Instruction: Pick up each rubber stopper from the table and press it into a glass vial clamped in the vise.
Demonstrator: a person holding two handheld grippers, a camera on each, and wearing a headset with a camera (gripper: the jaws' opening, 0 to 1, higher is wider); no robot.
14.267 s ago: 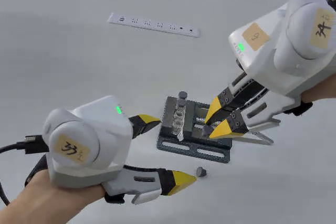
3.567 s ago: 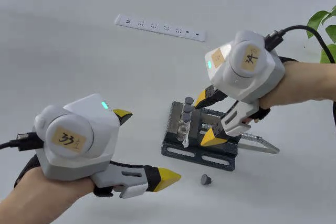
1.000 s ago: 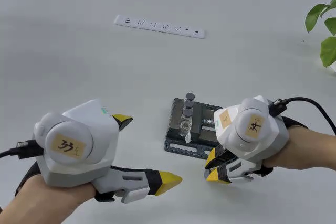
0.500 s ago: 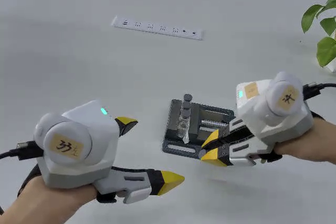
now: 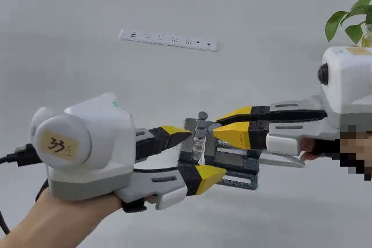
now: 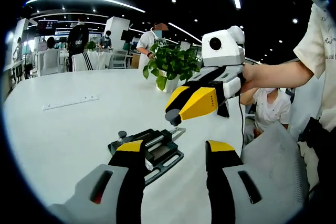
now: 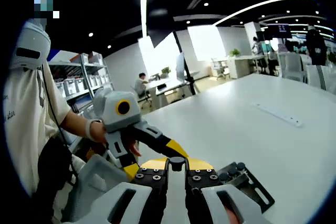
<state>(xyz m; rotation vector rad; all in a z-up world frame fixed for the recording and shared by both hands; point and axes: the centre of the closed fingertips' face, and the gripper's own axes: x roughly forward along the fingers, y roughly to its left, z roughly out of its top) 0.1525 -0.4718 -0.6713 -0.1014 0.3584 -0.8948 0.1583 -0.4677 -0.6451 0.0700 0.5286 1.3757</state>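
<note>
While R gripper (image 7: 177, 169) clamps 1 stopper (image 7: 177, 161) near vise (image 7: 251, 184), L gripper's (image 6: 176, 148) jaws are apart.

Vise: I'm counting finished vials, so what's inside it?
A row of glass vials clamped in the vise, the far ones capped with stoppers. The left gripper's jaws hide the vise's near edge.

Lower left: white-housed left gripper (image 5: 204, 154) with black, yellow-tipped jaws, tan "33" label (image 5: 58, 145) and black cable (image 5: 14, 158).
</note>
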